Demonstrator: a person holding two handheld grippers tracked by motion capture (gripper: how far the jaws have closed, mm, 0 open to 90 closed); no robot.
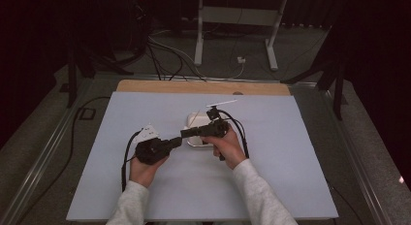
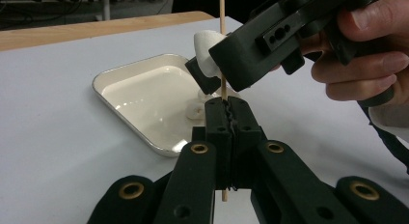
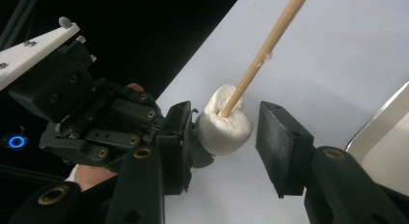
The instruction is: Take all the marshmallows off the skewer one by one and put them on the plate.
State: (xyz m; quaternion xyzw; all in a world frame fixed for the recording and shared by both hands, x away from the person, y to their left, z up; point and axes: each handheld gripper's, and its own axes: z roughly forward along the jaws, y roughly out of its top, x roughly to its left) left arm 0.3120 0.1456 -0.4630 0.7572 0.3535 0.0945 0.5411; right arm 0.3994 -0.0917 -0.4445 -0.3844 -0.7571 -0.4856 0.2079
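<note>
Marshmallow (image 3: 226, 121) handling is judged delicate: it looks light, soft and easily squashed, so only gentle pressure on its two flat sides seems wise, while the wooden skewer (image 2: 222, 50) threaded through it looks thin, stiff and liable to snap if bent.

At about nine o'clock of the tray in the high view, the left gripper (image 1: 178, 142) is held in the person's left hand (image 1: 143, 169), forearm coming up from six o'clock, jaws pointed toward three o'clock. In the left gripper view its jaws are seen clamped tight on the skewer, which is held upright, a short end poking out below the jaws and the long part rising toward twelve o'clock. A low grip near the bottom end seems a sound place to hold it.

Just above those closed jaws, the marshmallow is seen on the skewer, above the near edge of the white tray (image 2: 120, 72); another small pale piece is seen lying in the tray, too unclear to name.

At three o'clock, the right gripper (image 3: 226, 151) is held in the right hand (image 1: 229, 148), angled in toward the left one. In the right gripper view its jaws are parted on either side of the marshmallow: one jaw is touching or nearly touching it, the other is clearly apart, so nothing is gripped yet.
</note>
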